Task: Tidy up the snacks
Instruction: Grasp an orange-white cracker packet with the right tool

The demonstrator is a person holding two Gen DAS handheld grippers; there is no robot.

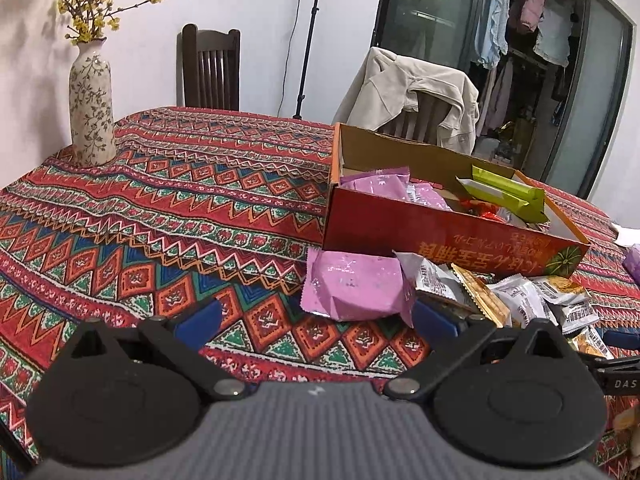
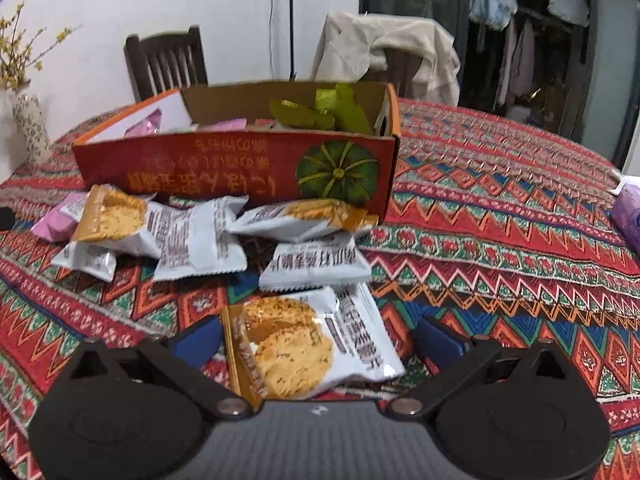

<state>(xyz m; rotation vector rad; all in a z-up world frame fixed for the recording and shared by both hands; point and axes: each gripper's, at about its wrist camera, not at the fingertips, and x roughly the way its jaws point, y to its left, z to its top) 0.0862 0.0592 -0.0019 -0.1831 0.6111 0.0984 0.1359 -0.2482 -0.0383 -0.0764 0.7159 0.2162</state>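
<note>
Both tools gape wide, gripping nothing. Between the right tool's (image 2: 318, 342) 2 blue fingers lies a white-and-orange biscuit packet (image 2: 308, 344). A pink foil packet (image 1: 356, 290) lies ahead of the left tool (image 1: 316, 316), touching the orange cardboard box (image 1: 452, 236) on the patterned table (image 1: 160, 200).

A table covered by a red patterned tablecloth (image 1: 168, 208) carries a floral ceramic vase (image 1: 91, 100) with yellow-blossomed branches at its far left edge and an open orange cardboard box (image 2: 224, 164) printed with a green pumpkin near the middle. Directly in front of the box lie loose snacks: a pink packet (image 1: 352, 284) at the left and a cluster of white-and-orange biscuit packets (image 2: 192, 236), the nearest biscuit packet (image 2: 304, 340) lying apart from the others. A pale purple pack (image 2: 628, 216) rests at the right edge.
</note>
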